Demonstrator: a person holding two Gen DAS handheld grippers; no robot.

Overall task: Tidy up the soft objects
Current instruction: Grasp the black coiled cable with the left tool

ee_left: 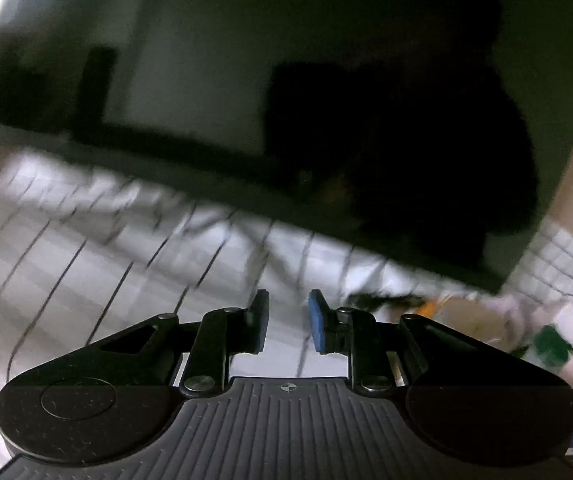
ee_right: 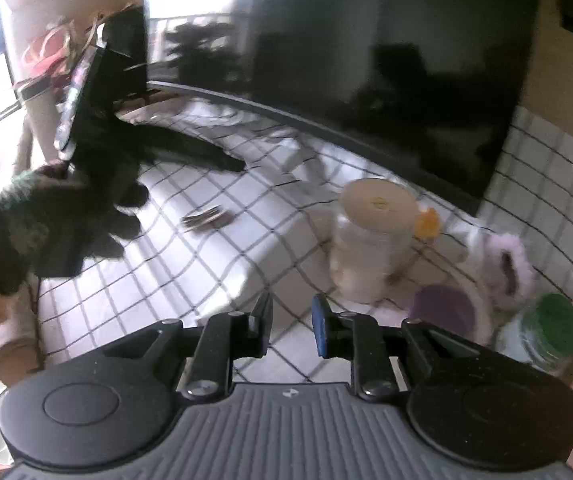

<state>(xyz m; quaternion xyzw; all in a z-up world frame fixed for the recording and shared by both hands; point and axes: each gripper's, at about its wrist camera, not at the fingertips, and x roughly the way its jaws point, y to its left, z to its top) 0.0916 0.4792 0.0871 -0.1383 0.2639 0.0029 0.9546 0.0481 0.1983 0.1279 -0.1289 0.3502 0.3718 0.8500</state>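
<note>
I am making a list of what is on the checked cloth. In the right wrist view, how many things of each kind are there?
Jars: 2, a beige-lidded jar and a green-lidded jar
Plush toys: 2, dark plush toy, white-pink plush toy
Television: 1
Total: 5

No text, label, brand or number can be read in either view; both are blurred by motion. The only sign is a small round crosshair mark (ee_left: 285, 387) on the grey ribbed plate of the gripper body, just behind the gap between the two blue-padded fingers in the left wrist view. The right wrist view shows a similar small mark (ee_right: 289, 392) at the same spot on its own grey ribbed plate, too smeared to make out. The clear glass jar with a green lid (ee_right: 548, 334), to the right of that plate, carries a pale label whose print cannot be read.
</note>
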